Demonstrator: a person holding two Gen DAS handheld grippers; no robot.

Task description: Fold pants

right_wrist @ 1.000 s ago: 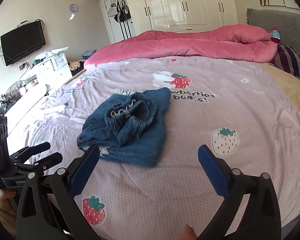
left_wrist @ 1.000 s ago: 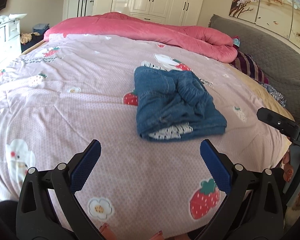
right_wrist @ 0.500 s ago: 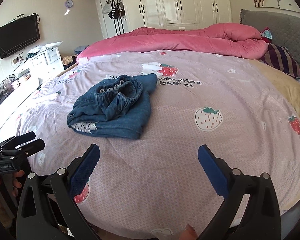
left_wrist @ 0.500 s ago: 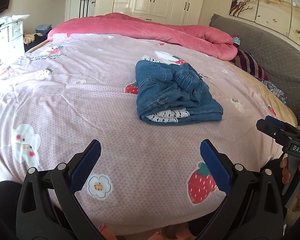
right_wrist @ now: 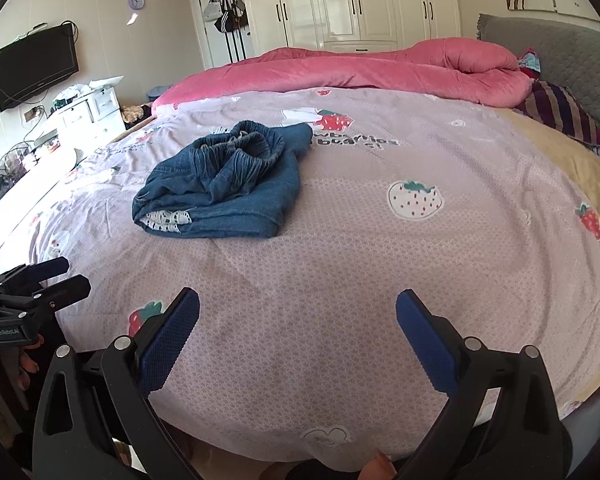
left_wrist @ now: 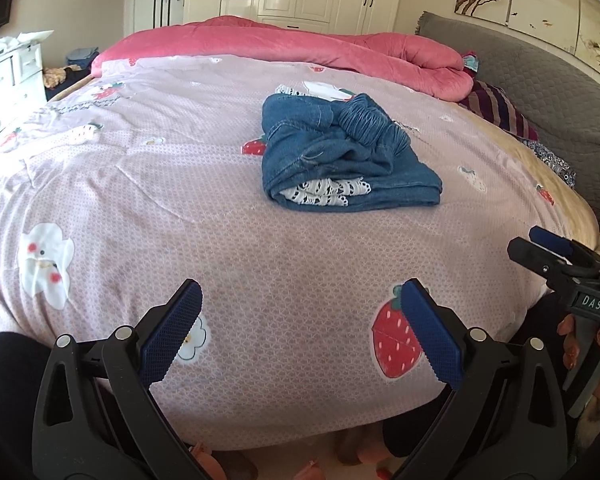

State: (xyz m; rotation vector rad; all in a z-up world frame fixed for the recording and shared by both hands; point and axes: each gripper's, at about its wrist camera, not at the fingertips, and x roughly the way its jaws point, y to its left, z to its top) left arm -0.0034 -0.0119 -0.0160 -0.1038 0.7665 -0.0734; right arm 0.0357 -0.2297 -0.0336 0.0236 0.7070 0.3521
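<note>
Denim pants (left_wrist: 340, 156) lie folded in a compact bundle mid-bed on the pink strawberry-print sheet (left_wrist: 180, 184), elastic waistband bunched on top, white lace trim showing at the near edge. Pink quilt (left_wrist: 300, 52) rolled up behind, striped pillow (left_wrist: 500, 108) by the grey headboard (left_wrist: 548, 80). Left gripper (left_wrist: 300, 328) & right gripper (right_wrist: 298, 332) both wide open, holding nothing, at the near bed edge well apart from the pants
</note>
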